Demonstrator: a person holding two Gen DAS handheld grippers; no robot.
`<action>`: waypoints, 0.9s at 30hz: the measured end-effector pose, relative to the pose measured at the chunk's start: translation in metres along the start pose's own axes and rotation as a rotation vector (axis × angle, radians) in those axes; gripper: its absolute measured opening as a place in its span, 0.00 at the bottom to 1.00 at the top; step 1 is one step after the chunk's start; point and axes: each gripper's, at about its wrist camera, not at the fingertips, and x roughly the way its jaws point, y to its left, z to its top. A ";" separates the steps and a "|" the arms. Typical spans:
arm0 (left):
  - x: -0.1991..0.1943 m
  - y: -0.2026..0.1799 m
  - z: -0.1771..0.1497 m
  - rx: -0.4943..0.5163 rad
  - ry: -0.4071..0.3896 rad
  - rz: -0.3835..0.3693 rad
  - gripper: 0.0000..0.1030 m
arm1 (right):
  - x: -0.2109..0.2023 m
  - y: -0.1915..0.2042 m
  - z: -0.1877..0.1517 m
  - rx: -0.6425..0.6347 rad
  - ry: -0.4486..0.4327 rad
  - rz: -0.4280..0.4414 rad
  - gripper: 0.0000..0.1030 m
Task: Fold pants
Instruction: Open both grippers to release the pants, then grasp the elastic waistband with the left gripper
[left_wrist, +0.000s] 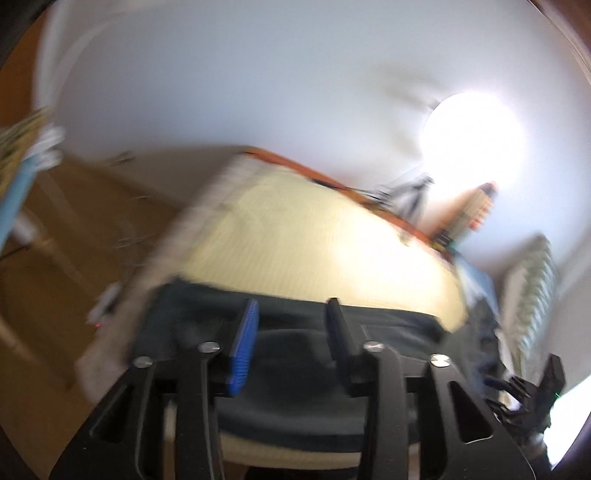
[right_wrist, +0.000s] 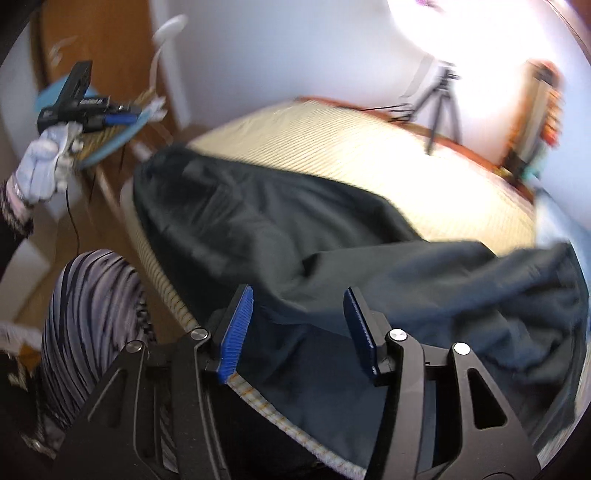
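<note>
Dark pants (right_wrist: 295, 221) lie rumpled across the near part of a cream striped bed (right_wrist: 351, 147). My right gripper (right_wrist: 298, 295) hovers open just above the pants near the bed's front edge, nothing between its blue pads. In the left wrist view the pants (left_wrist: 177, 314) show as a dark band under my left gripper (left_wrist: 292, 306), which is open and empty above them. The left gripper (right_wrist: 122, 119) also appears far left in the right wrist view, raised off the bed in a white-gloved hand (right_wrist: 44, 166). The right gripper (left_wrist: 532, 391) peeks in at the lower right.
A tripod (right_wrist: 439, 103) stands beyond the bed's far side by a white wall. Wooden floor (left_wrist: 74, 221) runs along the bed's left edge. A person's striped trouser leg (right_wrist: 92, 295) is close to the front edge. A radiator (left_wrist: 532, 295) stands at the right.
</note>
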 end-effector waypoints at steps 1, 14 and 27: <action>0.007 -0.019 0.004 0.036 0.017 -0.027 0.55 | -0.006 -0.007 -0.004 0.041 -0.014 -0.015 0.52; 0.112 -0.244 0.015 0.376 0.269 -0.298 0.57 | -0.064 -0.154 -0.088 0.600 -0.078 -0.422 0.67; 0.244 -0.435 -0.043 0.526 0.452 -0.423 0.57 | -0.114 -0.264 -0.158 0.891 -0.103 -0.514 0.67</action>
